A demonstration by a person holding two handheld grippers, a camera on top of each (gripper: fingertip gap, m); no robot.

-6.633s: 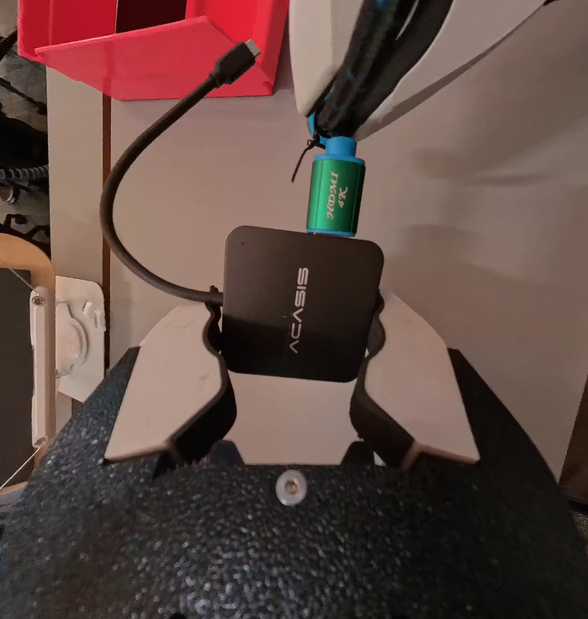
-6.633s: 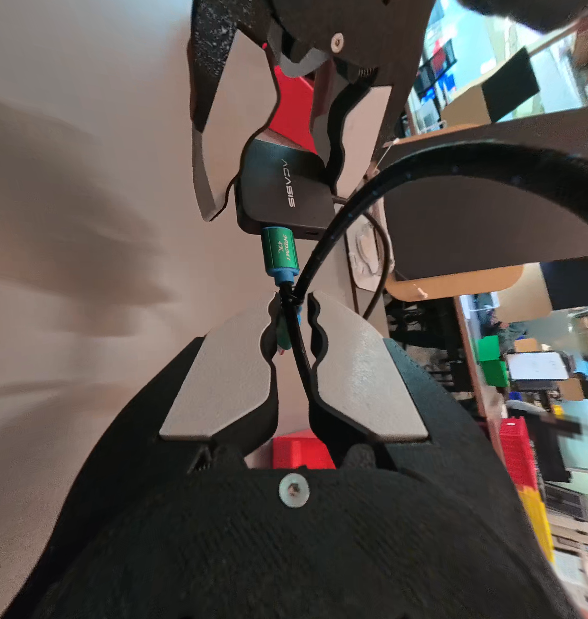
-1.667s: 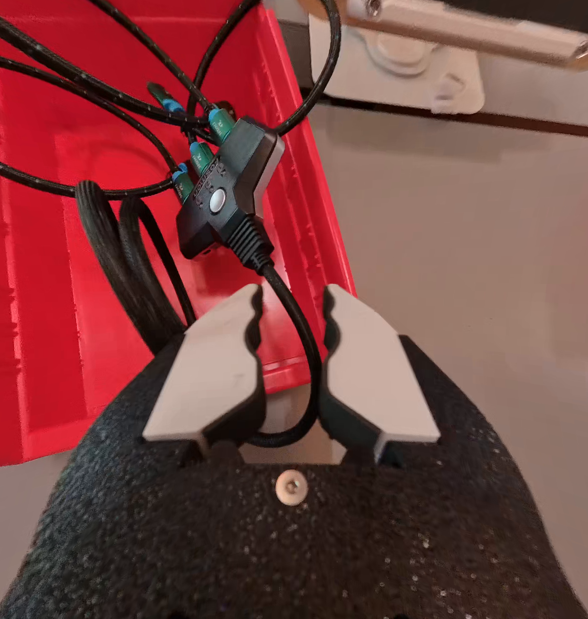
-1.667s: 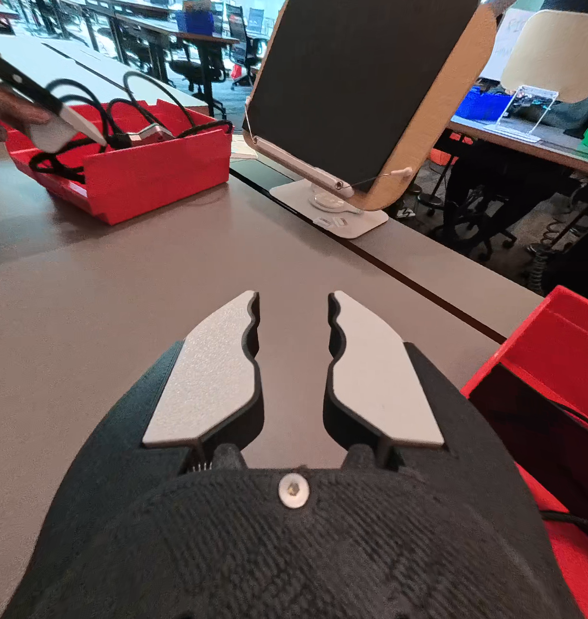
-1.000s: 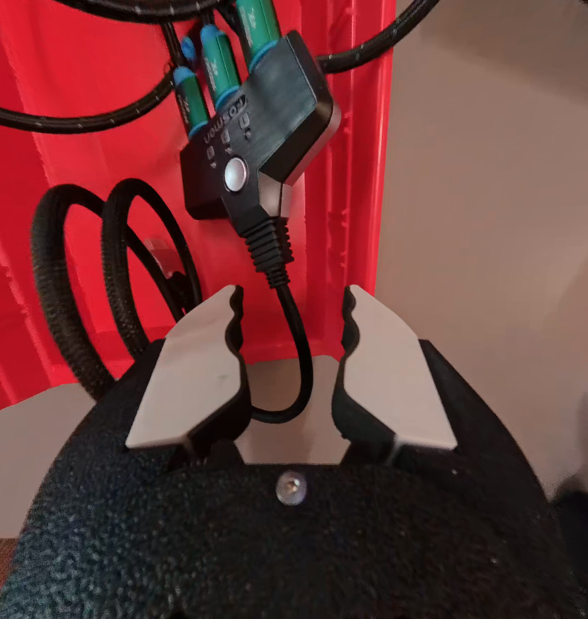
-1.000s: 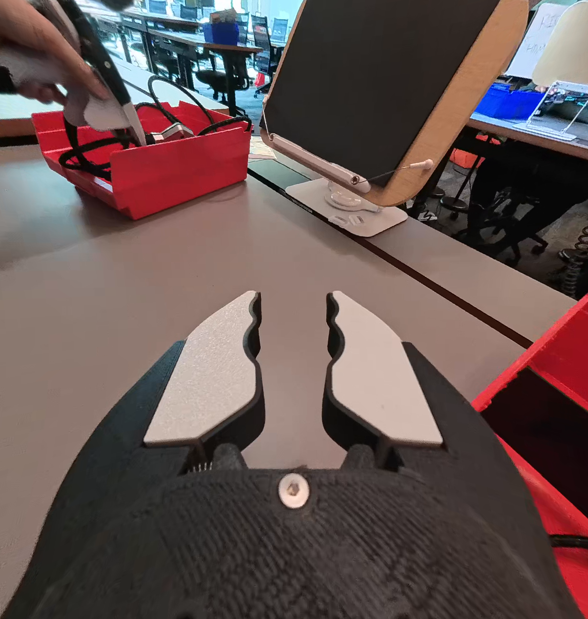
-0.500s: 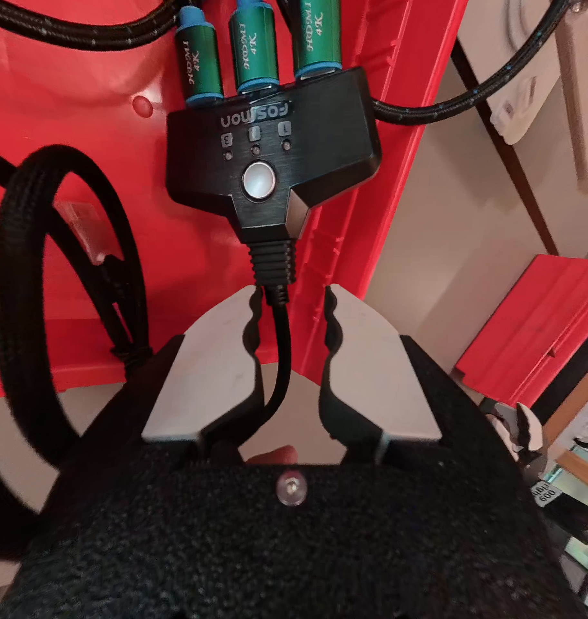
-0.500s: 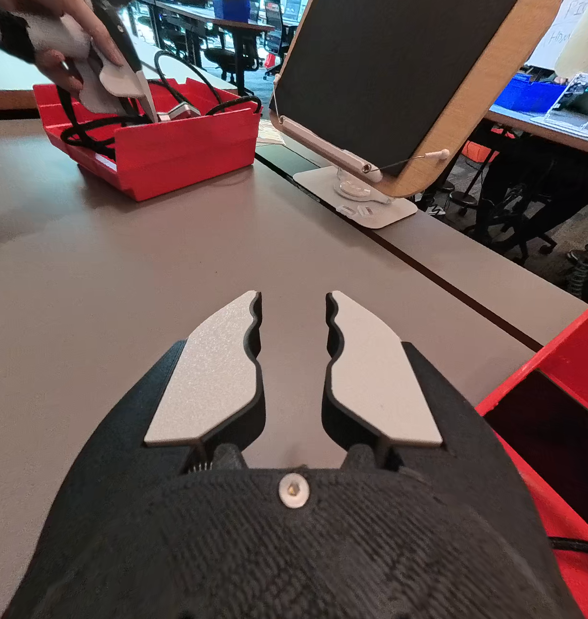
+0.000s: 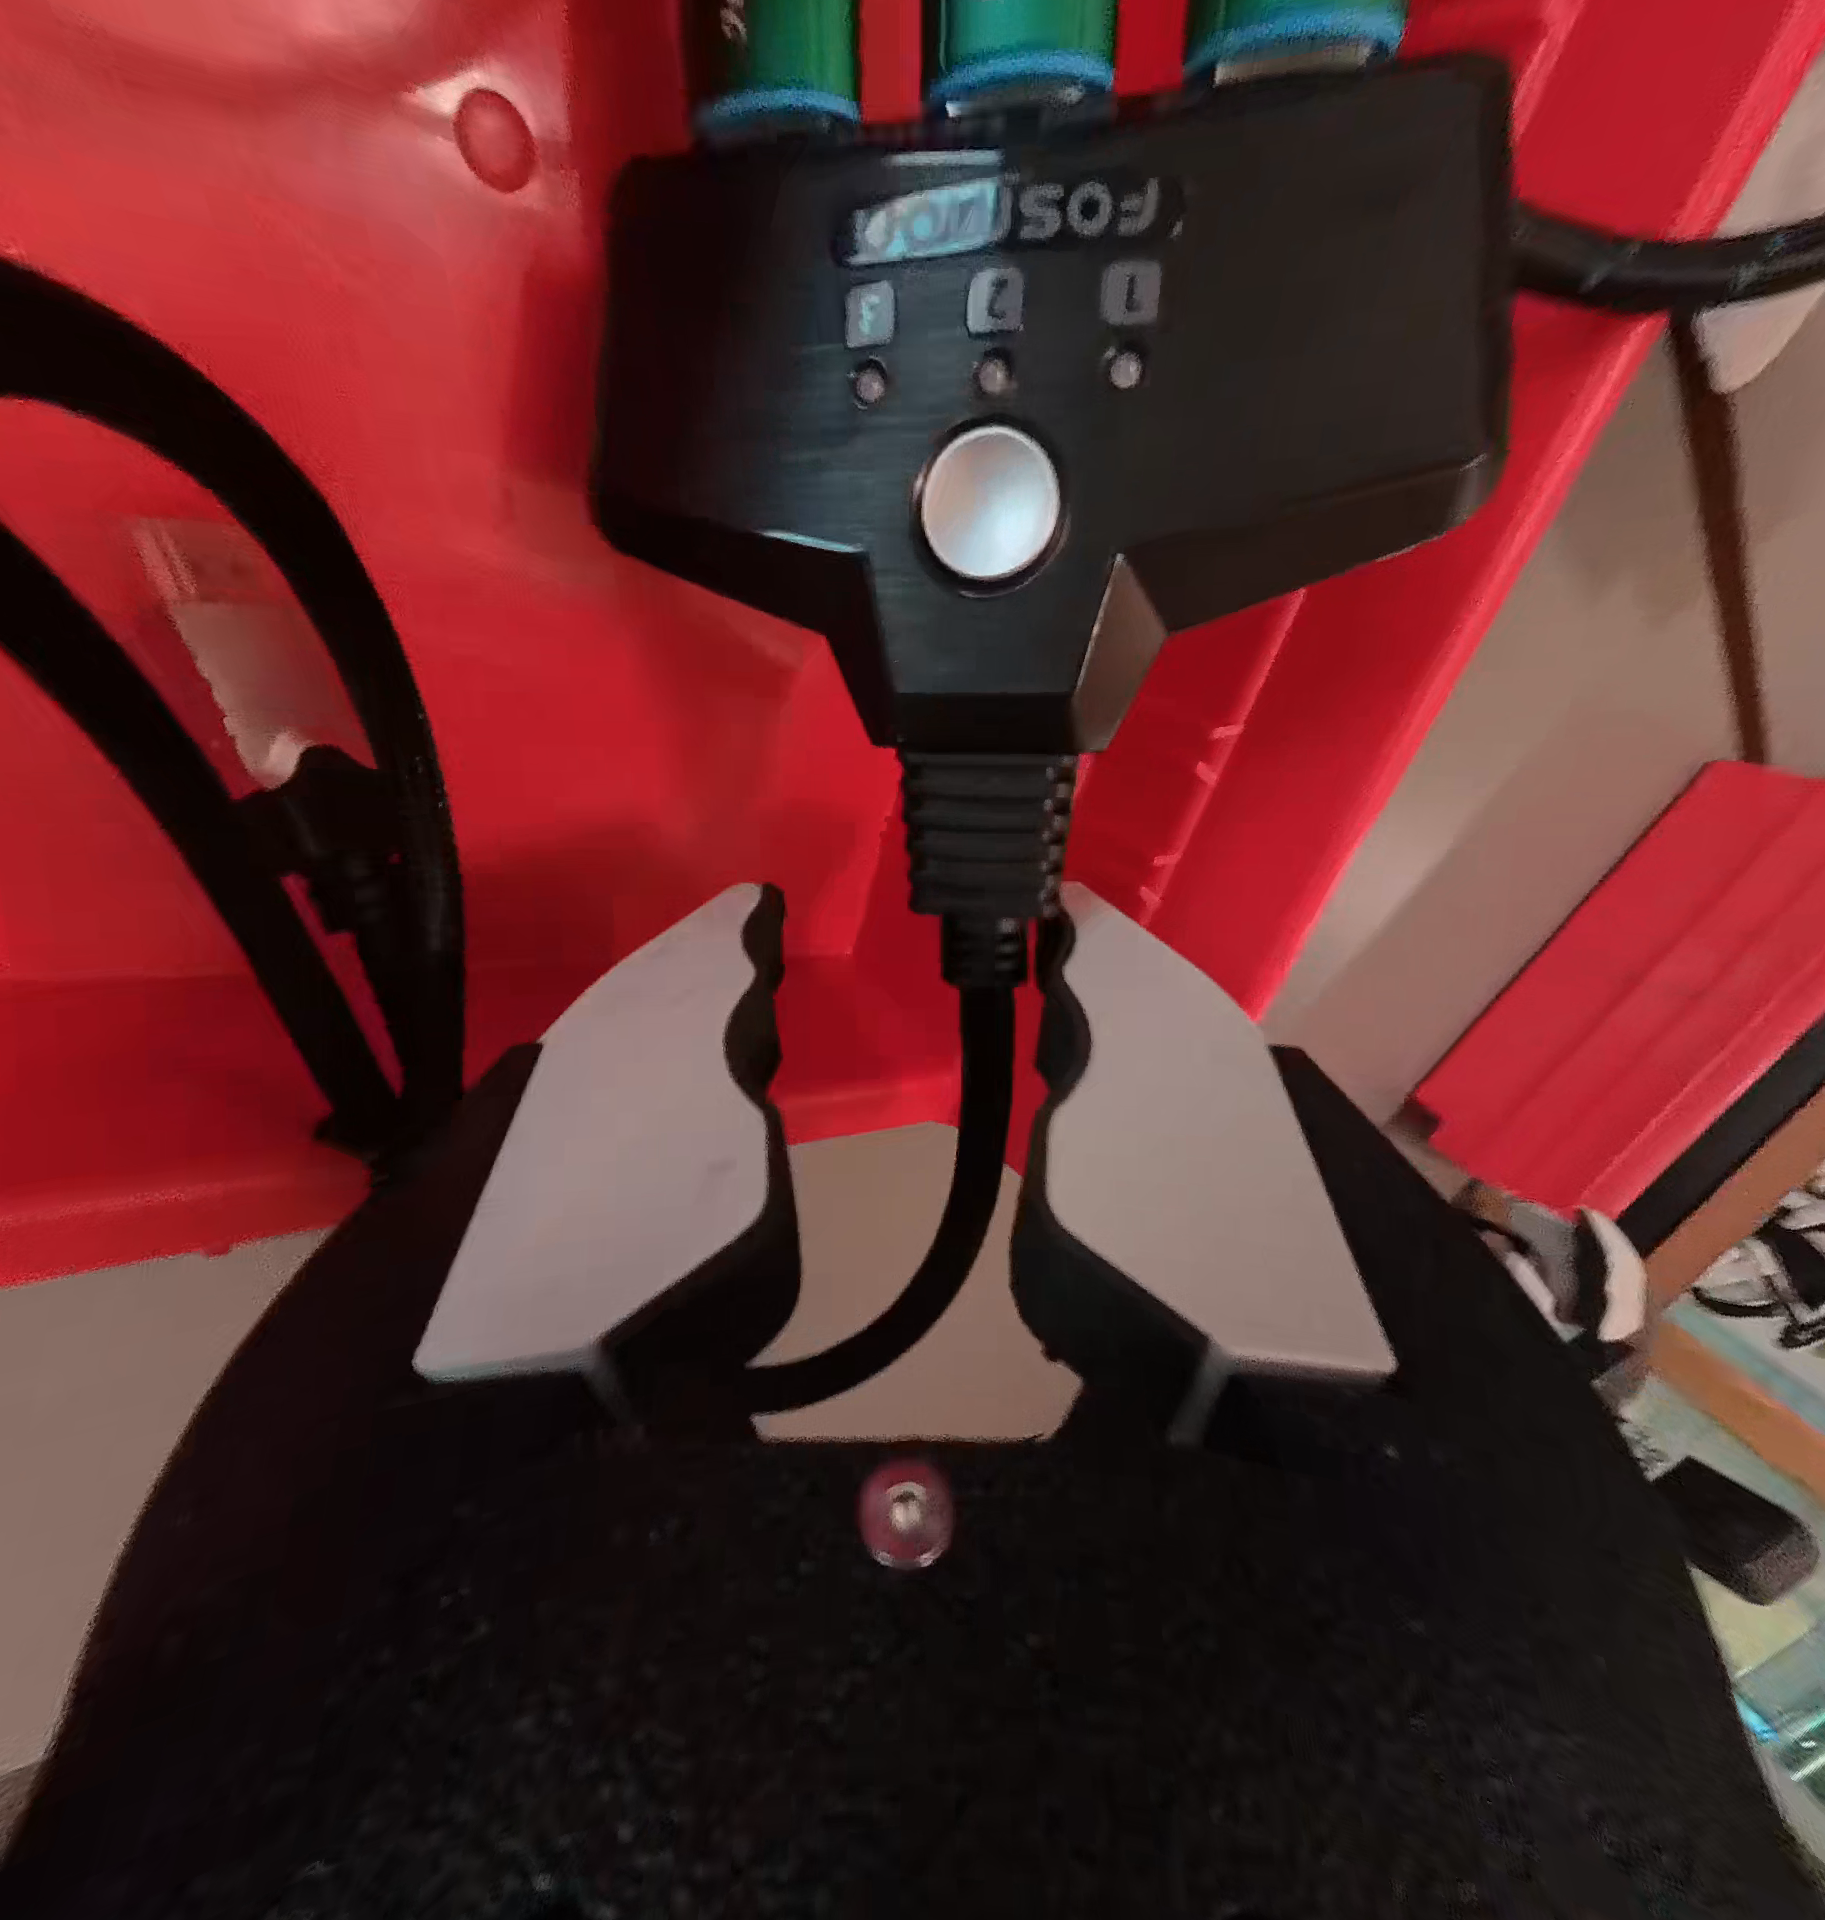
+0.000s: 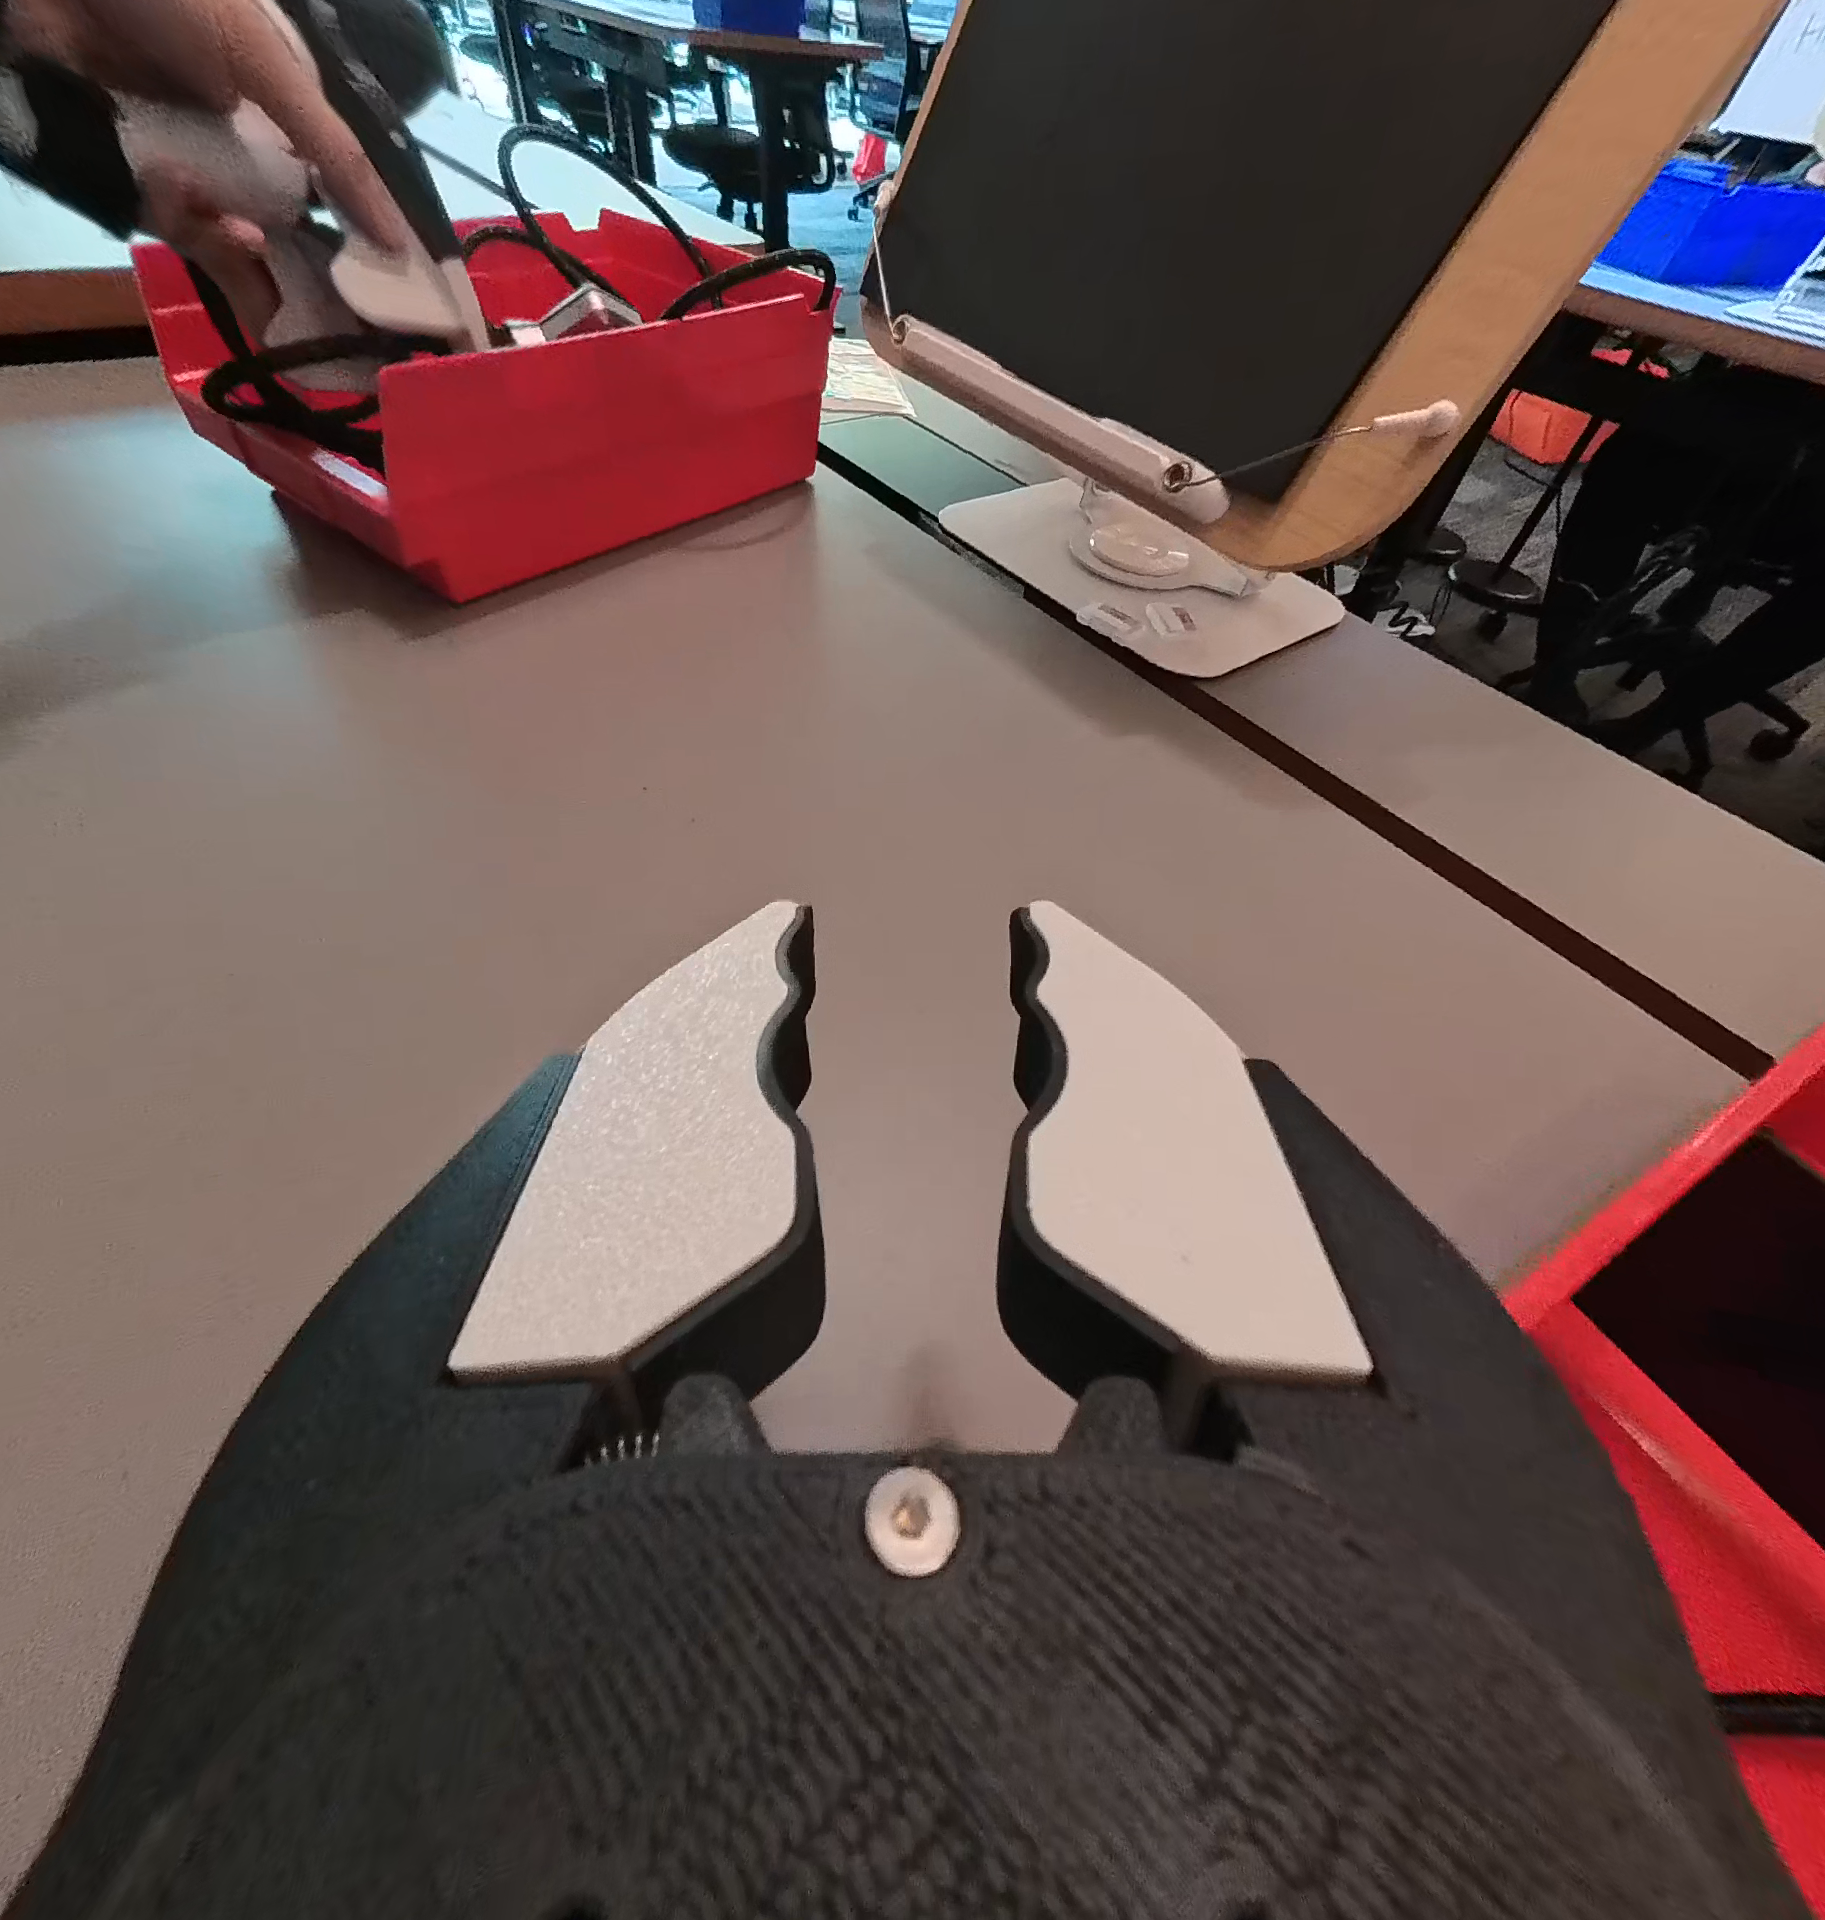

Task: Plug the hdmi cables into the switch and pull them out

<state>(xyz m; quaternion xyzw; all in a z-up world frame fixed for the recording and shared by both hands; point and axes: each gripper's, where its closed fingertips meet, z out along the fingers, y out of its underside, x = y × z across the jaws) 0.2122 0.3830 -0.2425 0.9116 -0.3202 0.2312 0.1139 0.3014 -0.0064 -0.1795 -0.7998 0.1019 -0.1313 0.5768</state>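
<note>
A black HDMI switch [image 9: 991, 343] with a round silver button lies in a red bin [image 9: 264, 416]. Three green HDMI plugs [image 9: 1022, 47] sit in its far edge. Its black tail cable [image 9: 975, 1091] runs back between the fingers of my left gripper [image 9: 908, 925]. That gripper is open, with a gap wider than the cable, which lies against the right finger. My right gripper [image 10: 908, 935] is open and empty, low over the grey table [image 10: 368, 831]. The right wrist view shows the left gripper [image 10: 399, 270] far off, reaching into the red bin [image 10: 596, 447].
A coiled black cable [image 9: 212, 727] lies in the bin left of the switch. A dark board on a white stand [image 10: 1251, 208] stands at the table's far right. A second red bin [image 10: 1718, 1351] is close on the right. A person's hand [image 10: 212, 62] holds the left gripper.
My left gripper has moved closer to the switch and its jaws have widened slightly around the tail cable. Earlier both grippers held a different hub and plug. The right gripper has barely moved.
</note>
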